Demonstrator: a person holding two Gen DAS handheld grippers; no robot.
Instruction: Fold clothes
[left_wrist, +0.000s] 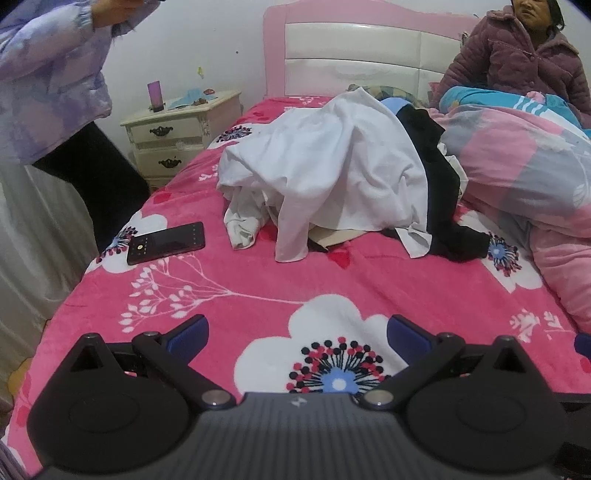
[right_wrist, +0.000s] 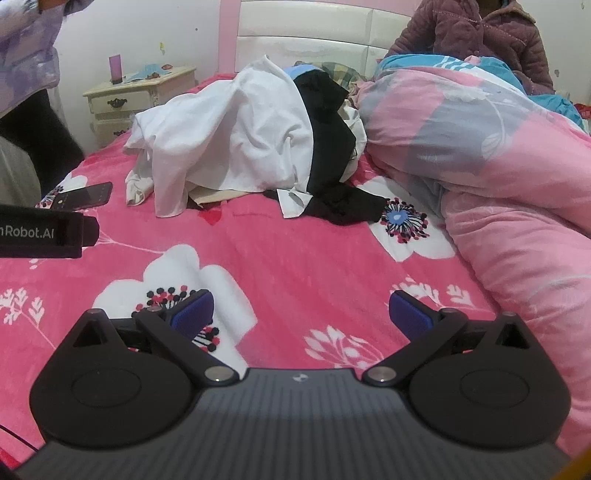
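Observation:
A heap of clothes lies mid-bed on the pink flowered blanket (left_wrist: 258, 288). On top is a crumpled white garment (left_wrist: 325, 166) (right_wrist: 229, 140), with a black garment (left_wrist: 439, 184) (right_wrist: 328, 147) draped along its right side and a tan piece peeking out underneath. My left gripper (left_wrist: 297, 338) hovers open over the blanket's near part, well short of the heap, nothing between its blue pads. My right gripper (right_wrist: 301, 314) is likewise open and empty above the blanket (right_wrist: 295, 258). The left gripper's body (right_wrist: 40, 236) shows at the left edge of the right wrist view.
A dark phone (left_wrist: 166, 243) (right_wrist: 86, 195) lies left of the heap. A rolled pink and grey quilt (left_wrist: 535, 177) (right_wrist: 480, 155) fills the bed's right side, with a person in a purple jacket (left_wrist: 517, 55) seated behind it. Another person (left_wrist: 51, 81) stands left by a cream nightstand (left_wrist: 177, 129).

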